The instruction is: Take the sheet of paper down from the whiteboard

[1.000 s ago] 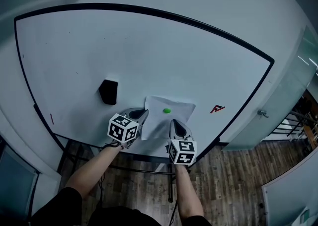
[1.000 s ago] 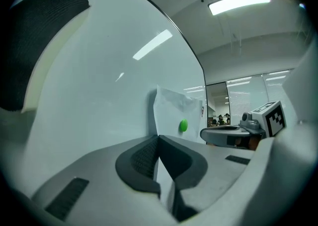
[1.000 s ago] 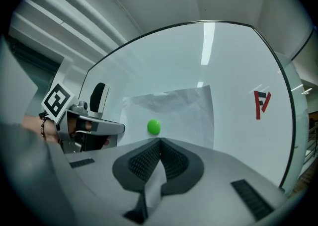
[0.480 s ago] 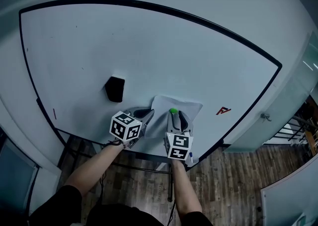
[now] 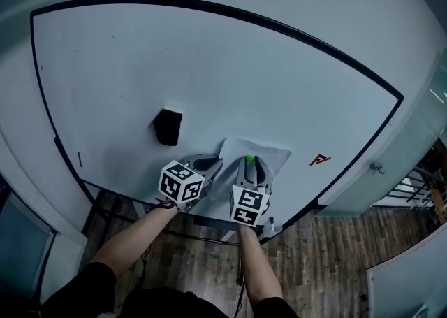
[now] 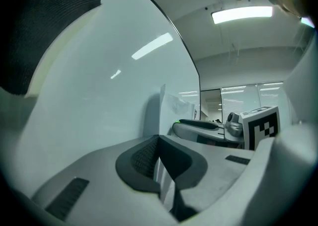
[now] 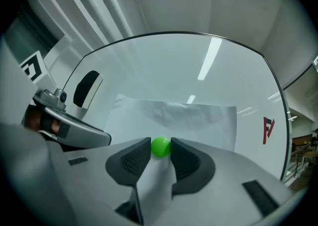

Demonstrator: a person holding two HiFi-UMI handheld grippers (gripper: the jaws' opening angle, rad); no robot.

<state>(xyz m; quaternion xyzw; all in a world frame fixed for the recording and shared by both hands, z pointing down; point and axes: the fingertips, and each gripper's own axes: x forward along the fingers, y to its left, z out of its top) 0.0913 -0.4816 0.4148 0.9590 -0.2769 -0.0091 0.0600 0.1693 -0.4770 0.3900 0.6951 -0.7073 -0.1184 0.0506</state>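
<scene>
Glossy white whiteboard [image 5: 209, 79], black rim, upright. Thin creased sheet of paper [image 5: 274, 154] lies flat against it, low centre. Left hand-held gripper [image 6: 159, 163] is clamped on the sheet's left edge. Right hand-held gripper [image 7: 160, 158]: jaws opening, ribbed pads flanking the round green magnet [image 7: 160, 147] on the sheet.

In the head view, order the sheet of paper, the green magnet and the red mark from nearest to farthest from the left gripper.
1. sheet of paper: held by the left gripper.
2. green magnet: on the paper, right.
3. red mark: farthest, well to the right.
</scene>
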